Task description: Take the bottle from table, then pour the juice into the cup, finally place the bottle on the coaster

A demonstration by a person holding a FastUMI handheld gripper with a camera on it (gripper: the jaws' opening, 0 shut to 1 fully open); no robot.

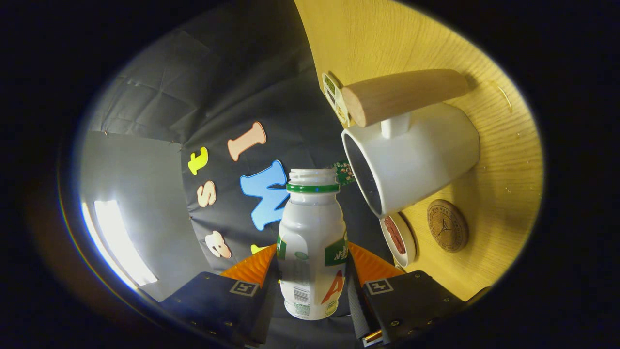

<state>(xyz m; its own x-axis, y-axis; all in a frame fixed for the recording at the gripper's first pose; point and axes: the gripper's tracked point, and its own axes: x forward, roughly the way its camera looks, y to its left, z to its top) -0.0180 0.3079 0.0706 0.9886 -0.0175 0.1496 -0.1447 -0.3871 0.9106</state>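
Gripping bottle (312, 242), mouth toward cup (411, 160)

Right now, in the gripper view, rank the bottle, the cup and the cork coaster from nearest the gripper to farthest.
1. Bottle: clamped between the fingers of the gripper.
2. Cup: just beyond the bottle's open mouth, right of it.
3. Cork coaster: on the table past the cup.

— What closes the booth in behind?
— A black cloth wall (227, 82), creased in long folds and squares, hanging beside a paler grey panel (131, 169).
— Where does the light come from?
— A bright white strip (121, 242) glares low on that grey panel; the rest stays dim.
— And the furniture?
— A table (503, 145) of light yellowish wood with fine grain, seen steeply tilted, its edge meeting the cloth.
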